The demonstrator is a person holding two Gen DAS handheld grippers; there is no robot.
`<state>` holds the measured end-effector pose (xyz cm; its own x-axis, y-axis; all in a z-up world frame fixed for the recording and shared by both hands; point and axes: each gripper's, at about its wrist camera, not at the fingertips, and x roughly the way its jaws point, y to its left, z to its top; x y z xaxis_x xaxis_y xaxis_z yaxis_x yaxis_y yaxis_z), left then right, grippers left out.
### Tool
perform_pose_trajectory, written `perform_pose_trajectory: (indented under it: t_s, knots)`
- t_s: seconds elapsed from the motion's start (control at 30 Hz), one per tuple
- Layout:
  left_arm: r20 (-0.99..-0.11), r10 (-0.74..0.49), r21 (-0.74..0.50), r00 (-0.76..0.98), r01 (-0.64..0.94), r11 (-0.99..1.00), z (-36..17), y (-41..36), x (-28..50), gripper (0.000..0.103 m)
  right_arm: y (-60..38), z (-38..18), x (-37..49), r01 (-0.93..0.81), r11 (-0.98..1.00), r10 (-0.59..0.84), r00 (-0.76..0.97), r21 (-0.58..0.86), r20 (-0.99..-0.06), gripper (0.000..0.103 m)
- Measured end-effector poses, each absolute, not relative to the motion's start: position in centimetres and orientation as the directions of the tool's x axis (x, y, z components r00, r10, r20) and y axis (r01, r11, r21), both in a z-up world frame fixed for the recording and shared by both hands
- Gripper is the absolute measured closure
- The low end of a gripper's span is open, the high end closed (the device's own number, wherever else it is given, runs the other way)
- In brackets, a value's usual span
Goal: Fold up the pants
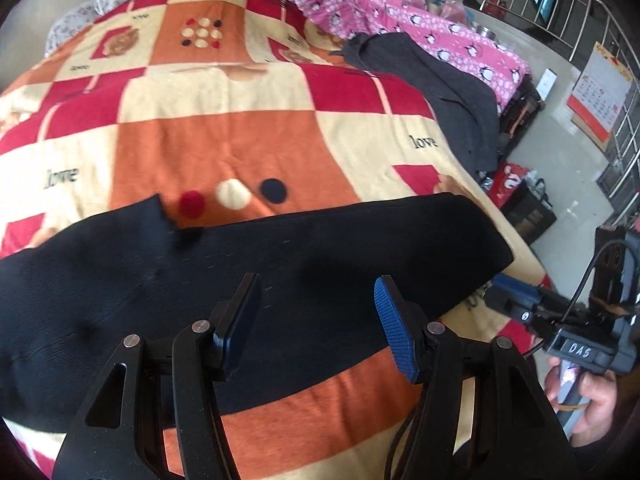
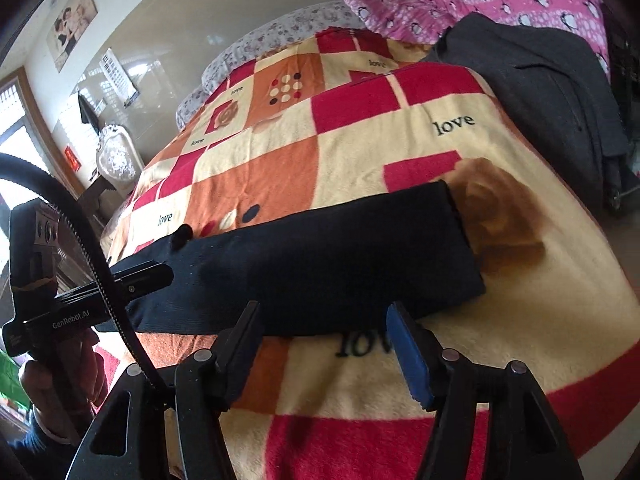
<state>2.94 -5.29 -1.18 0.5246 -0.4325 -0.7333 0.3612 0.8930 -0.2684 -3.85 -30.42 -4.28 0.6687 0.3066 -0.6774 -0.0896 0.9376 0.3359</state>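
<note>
Black pants (image 1: 248,280) lie flat in a long band across the near part of the checked blanket (image 1: 224,136), which is the landmark here. The blanket is patterned in red, orange and cream squares with the word "love" printed here and there. In the right wrist view the pants (image 2: 320,256) show one squared end toward the blanket's right side, next to a brown rose print (image 2: 500,216). The other end runs off to the left behind the left gripper.

Left gripper (image 1: 316,320): jaws apart at a middling width, nothing between them, held over the near edge of the pants. Whether the tips touch the cloth is hard to judge from this angle.

Right gripper (image 2: 324,340): jaws also apart, nothing gripped. It hangs over the blanket's near edge, just short of the pants' near hem. In the left wrist view, the right gripper (image 1: 516,300) sits by the pants' right end, with a hand (image 1: 588,396) on its handle.

Dark grey garment (image 1: 440,88) lies at the blanket's far right edge. Pink penguin-print bedding (image 1: 400,20) is bunched beyond it, at the blanket's far corner.
</note>
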Motion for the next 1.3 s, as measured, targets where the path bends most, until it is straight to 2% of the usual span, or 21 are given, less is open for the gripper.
perform_pose_trajectory:
  t_s: [0.1,0.2,0.27,0.73,0.9,0.97,1.03,1.3]
  knots:
    - [-0.739,-0.486,-0.317,0.466,0.395,0.862,-1.1,-6.8,4.6,0.041,-31.7,-4.7,-4.3,-0.055,0.935,0.296,0.665,0.351,-0.686,0.042]
    - [-0.726,-0.560,-0.392,0.398,0.431,0.813,-1.1,-8.3,6.6,0.029,-32.9,-4.8,-4.8,-0.046,0.926,0.306,0.672,0.375,-0.674,0.042]
    - [-0.729,-0.581,-0.411,0.364,0.446,0.795,-1.3,-9.4,8.0,0.028,-33.3,-4.7,-4.8,-0.041,0.924,0.307,0.675,0.381,-0.671,0.042]
    - [-0.792,-0.578,-0.362,0.198,0.609,0.705,-3.4,-17.4,15.4,0.028,-34.6,-5.6,-2.0,-0.095,0.895,0.375,0.691,0.436,-0.618,0.038]
    - [-0.783,-0.609,-0.378,0.126,0.682,0.626,-4.2,-19.0,16.0,0.028,-34.5,-5.6,-1.8,-0.117,0.890,0.389,0.700,0.441,-0.599,0.032]
    - [-0.775,-0.625,-0.398,0.092,0.698,0.596,-4.4,-19.4,16.3,0.024,-34.5,-5.6,-1.8,-0.126,0.890,0.392,0.703,0.438,-0.594,0.032]
    - [-0.767,-0.639,-0.411,0.061,0.717,0.563,-4.6,-19.7,16.3,0.013,-34.6,-5.6,-1.8,-0.137,0.888,0.399,0.703,0.439,-0.589,0.032]
    - [-0.829,-0.556,-0.271,0.055,0.831,0.486,-4.4,-21.1,15.2,0.014,-34.6,-5.9,-1.6,-0.183,0.886,0.418,0.711,0.426,-0.565,0.032]
